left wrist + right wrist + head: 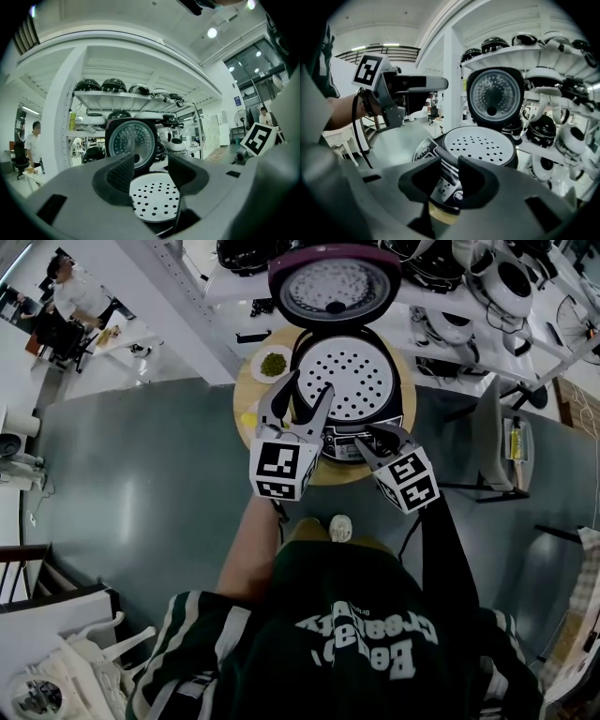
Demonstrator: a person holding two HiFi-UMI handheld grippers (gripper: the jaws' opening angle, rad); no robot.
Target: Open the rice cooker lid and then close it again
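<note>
head view: on the round black rice cooker (pixel 352 399) the maroon-rimmed lid (pixel 335 282) stands open at the far side, so you seemingly have only closing left, your left gripper (pixel 312 387) and right gripper (pixel 375 437) part-open, empty.

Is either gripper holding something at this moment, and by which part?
Nothing is held. The left gripper and the right gripper both stand with jaws apart before the open rice cooker.

A small plate (pixel 258 371) of green food sits on the round wooden tabletop (pixel 242 395). Behind it, white shelves (pixel 112 99) carry rows of dark appliances (pixel 87 85). A person (pixel 67 294) sits far off at the left.
</note>
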